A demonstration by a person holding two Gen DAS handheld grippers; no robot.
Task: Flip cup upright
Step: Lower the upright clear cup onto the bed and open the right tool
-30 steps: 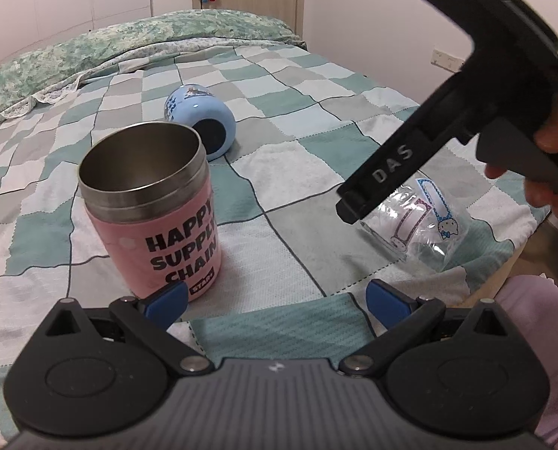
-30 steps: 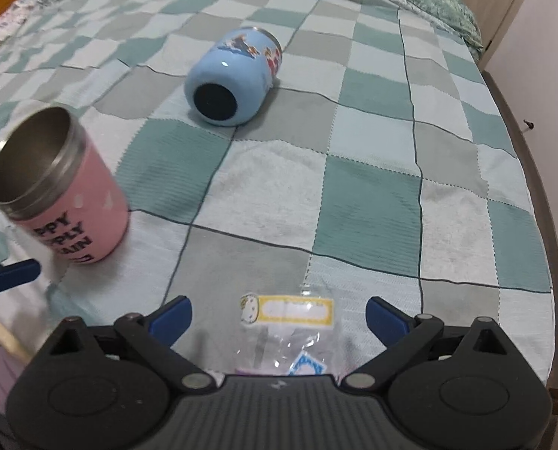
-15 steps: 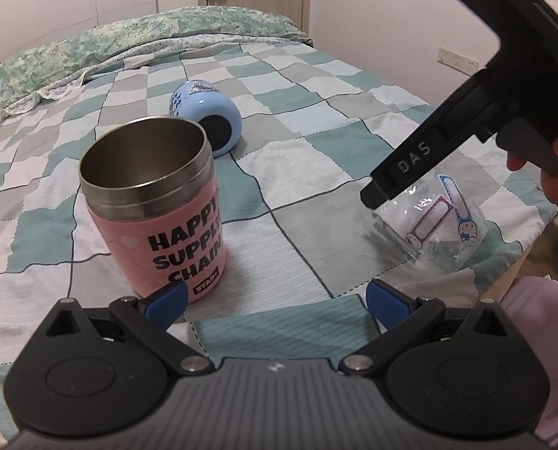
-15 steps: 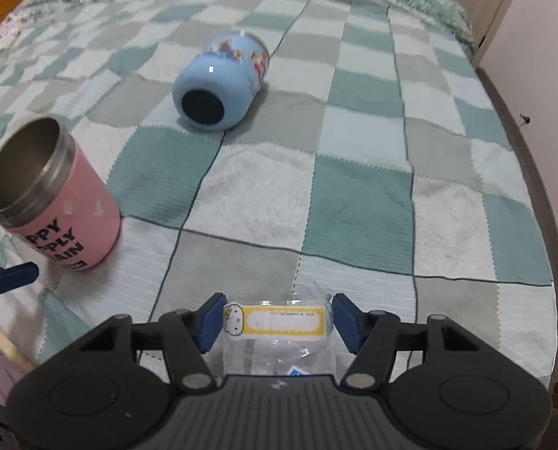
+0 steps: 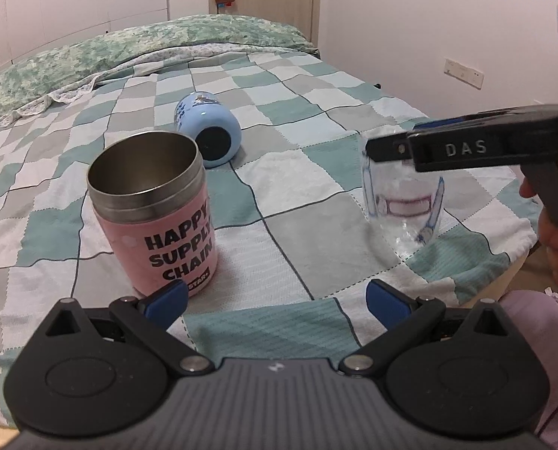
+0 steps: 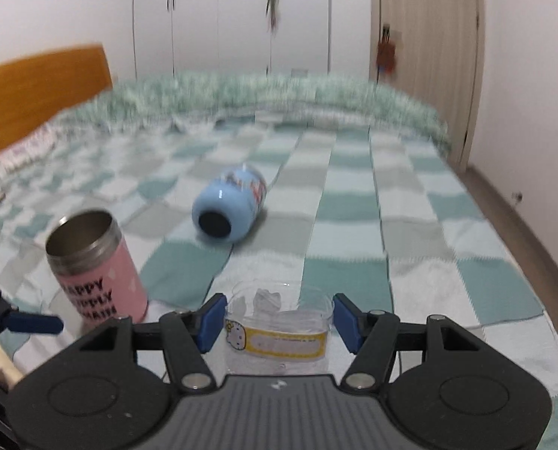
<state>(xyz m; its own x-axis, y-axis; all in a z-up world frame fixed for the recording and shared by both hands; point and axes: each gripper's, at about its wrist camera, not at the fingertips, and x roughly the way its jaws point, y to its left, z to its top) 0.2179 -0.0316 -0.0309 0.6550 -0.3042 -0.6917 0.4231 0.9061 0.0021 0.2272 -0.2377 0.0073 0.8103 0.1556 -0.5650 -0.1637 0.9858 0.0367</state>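
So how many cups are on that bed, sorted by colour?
Pink cup, standing upright: 1
Blue cup, lying on its side: 1
Clear cup, held between the jaws of the right gripper: 1
Total: 3 cups on the checked bedspread

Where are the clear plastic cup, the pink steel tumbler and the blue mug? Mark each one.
clear plastic cup [image 6: 279, 341]: right wrist view, yellow label band.
pink steel tumbler [image 5: 159, 232]: left wrist view, pink printed side.
blue mug [image 6: 228, 208]: right wrist view, glossy blue side.
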